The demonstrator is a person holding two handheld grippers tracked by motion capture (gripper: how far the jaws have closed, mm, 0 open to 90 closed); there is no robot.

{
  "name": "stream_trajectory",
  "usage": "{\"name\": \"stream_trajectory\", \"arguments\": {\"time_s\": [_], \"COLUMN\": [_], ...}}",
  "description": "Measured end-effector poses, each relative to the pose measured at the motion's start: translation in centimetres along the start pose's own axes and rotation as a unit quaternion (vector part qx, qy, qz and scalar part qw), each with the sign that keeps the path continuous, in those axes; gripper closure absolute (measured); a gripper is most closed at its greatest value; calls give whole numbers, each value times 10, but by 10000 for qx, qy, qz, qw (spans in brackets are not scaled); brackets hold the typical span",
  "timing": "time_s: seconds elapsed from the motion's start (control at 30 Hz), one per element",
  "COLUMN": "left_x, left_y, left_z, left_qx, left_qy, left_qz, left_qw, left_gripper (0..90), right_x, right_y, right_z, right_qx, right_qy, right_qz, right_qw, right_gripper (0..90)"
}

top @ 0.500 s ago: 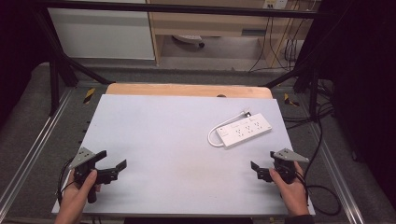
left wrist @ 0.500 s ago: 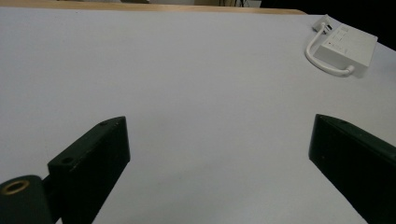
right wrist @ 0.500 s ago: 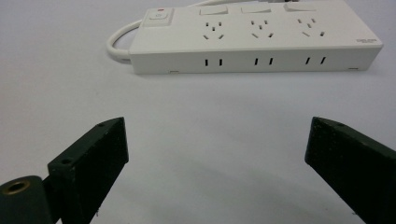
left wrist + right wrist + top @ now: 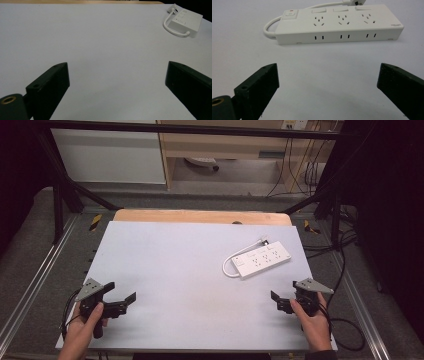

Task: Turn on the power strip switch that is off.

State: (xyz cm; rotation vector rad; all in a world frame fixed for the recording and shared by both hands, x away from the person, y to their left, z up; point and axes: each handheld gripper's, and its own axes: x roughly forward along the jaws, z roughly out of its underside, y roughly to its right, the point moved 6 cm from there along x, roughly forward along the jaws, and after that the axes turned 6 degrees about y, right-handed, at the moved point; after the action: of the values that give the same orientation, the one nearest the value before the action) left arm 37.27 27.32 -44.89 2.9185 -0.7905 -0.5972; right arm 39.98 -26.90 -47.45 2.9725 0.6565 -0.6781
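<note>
At the lower left of the high view, a hand holds the left gripper (image 4: 121, 292) over the pale grey worktop (image 4: 190, 270), its black fingers (image 4: 48, 86) spread wide apart with nothing between them. Right of centre lies a white rectangular plastic power strip (image 4: 262, 260) with a short looped white cord (image 4: 228, 268), flat on the worktop. At the lower right, the right gripper (image 4: 284, 290) is also hand-held, its fingers (image 4: 257, 85) spread and empty, near the strip but apart from it.

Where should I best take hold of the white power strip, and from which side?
Grip the power strip across its narrow width, mid-body, coming from above with the right tool, which is nearer. It lies flat, long and slim; its cord loops off the switch end, so avoid that end.
</note>
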Motion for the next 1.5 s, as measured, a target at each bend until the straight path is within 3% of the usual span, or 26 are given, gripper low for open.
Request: {"name": "stream_trajectory", "arguments": {"time_s": [0.3,0.63,0.73,1.03,1.5], "left_x": [1,2,2,0,2], "left_y": [2,6,5,3,3], "left_z": [1,0,1,2,2], "left_qx": [83,148,158,141,113], "left_qy": [-49,-81,-104,-109,-97], "left_qz": [39,105,100,95,123], "left_qw": [9999,9998,9998,9998,9998], "left_gripper": [55,55,55,55,55], "right_x": [-2,-9,-8,-9,-10], "right_y": [-1,-4,-8,-12,0], "right_z": [-5,-15,-14,-21,-43], "right_qx": [120,250,84,143,74], "right_qy": [-73,155,79,269,698], "right_qz": [-70,-195,-209,-228,110], "right_qw": [9999,9994,9997,9993,9975], "right_gripper": [33,24,24,43,46]}}
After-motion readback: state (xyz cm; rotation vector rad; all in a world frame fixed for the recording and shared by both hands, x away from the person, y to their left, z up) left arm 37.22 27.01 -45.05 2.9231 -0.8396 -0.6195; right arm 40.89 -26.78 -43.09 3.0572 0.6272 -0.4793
